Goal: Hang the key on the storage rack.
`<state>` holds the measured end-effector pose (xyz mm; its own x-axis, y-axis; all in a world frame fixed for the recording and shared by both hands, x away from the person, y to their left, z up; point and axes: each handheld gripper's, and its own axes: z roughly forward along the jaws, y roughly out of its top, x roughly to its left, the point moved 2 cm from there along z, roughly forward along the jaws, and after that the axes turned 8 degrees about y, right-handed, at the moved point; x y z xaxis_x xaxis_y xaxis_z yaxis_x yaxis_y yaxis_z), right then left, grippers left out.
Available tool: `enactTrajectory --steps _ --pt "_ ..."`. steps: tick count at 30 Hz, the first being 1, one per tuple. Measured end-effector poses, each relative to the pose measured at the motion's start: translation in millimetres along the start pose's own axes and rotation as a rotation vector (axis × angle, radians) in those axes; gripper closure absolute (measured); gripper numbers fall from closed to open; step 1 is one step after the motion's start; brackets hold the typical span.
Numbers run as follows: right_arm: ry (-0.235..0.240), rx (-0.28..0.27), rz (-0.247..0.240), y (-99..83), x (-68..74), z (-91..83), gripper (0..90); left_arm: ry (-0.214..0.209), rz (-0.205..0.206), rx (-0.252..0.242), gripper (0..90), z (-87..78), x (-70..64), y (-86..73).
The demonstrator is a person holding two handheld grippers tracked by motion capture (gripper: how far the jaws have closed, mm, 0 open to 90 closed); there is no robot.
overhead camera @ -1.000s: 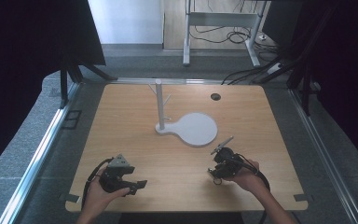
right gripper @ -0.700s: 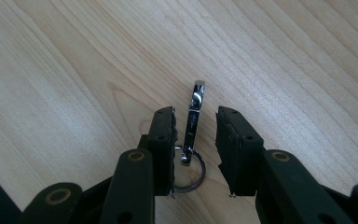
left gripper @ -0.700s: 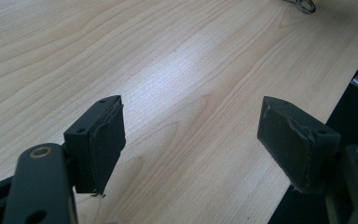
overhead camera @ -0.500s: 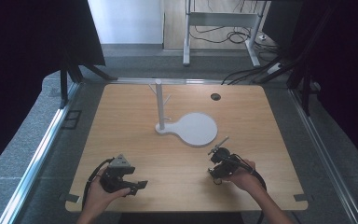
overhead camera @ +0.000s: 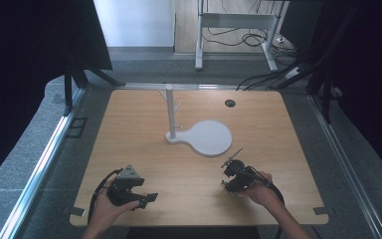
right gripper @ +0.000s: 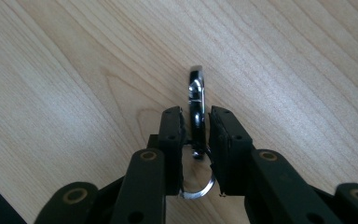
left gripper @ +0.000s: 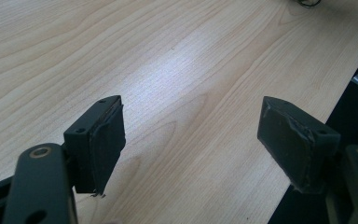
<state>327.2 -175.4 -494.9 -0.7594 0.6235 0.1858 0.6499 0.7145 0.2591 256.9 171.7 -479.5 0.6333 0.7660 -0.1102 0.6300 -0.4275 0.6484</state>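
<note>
One wooden table [overhead camera: 144, 134]. On the table, one white stand [overhead camera: 199, 135] with one tall pole and one round flat base. Two black grippers near the table's front edge: left gripper [overhead camera: 146, 199], right gripper [overhead camera: 227, 174]. One shiny metal ring [right gripper: 196, 100]. One small dark hole [overhead camera: 230, 103] near the table's far edge.

no readable text, labels or numbers

On the counter [overhead camera: 144, 139], the white stand [overhead camera: 199, 133] sits centre; left hand-held gripper [overhead camera: 146, 199] at 7 o'clock, right hand-held gripper [overhead camera: 227, 174] at 5.
</note>
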Motion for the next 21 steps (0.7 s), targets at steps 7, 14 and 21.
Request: enactTrajectory --steps 7,14,21 --pt "-0.020 0.019 -0.009 -2.1 -0.3 1.6 83.8 0.000 0.000 0.002 23.7 0.6 0.5 -0.3" --pt "-0.034 0.037 -0.033 -2.4 2.1 0.6 84.2 0.000 0.000 0.003 23.6 0.8 0.5 -0.3" --pt "-0.055 0.018 -0.049 4.4 4.7 -13.5 84.3 0.000 -0.003 0.002 23.6 0.1 1.3 -0.4"
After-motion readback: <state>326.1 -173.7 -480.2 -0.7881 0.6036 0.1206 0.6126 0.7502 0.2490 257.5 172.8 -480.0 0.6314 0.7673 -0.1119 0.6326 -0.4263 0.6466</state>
